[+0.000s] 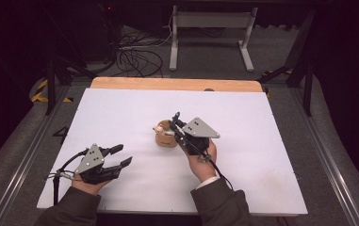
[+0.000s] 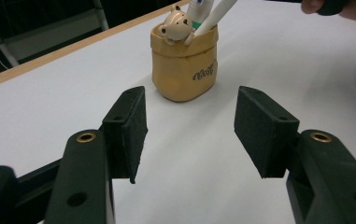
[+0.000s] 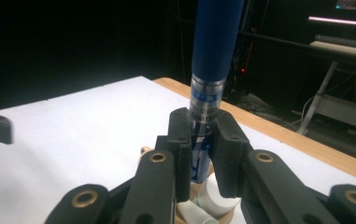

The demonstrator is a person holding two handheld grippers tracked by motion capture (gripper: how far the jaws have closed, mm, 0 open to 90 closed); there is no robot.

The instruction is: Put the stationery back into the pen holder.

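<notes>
A tan pouch-shaped holder (image 1: 167,138) (image 2: 185,65) stands mid-table, with a small bear figure (image 2: 174,25) on its rim and white pens (image 2: 208,16) inside. My right gripper (image 1: 176,124) (image 3: 201,154) hovers directly over it, shut on a blue pen (image 3: 210,46) (image 1: 175,117) that stands upright between the pads, its lower end just above the white items (image 3: 213,196) in the holder. My left gripper (image 1: 124,155) (image 2: 189,135) rests low at the front left, open and holding nothing, its jaws pointed toward the holder from some way off.
The white board (image 1: 120,113) covers a wooden table whose far edge (image 1: 177,84) shows. Behind it on the floor are a metal stand (image 1: 210,28) and loose cables (image 1: 139,56). A metal rail (image 1: 328,160) runs along the right side.
</notes>
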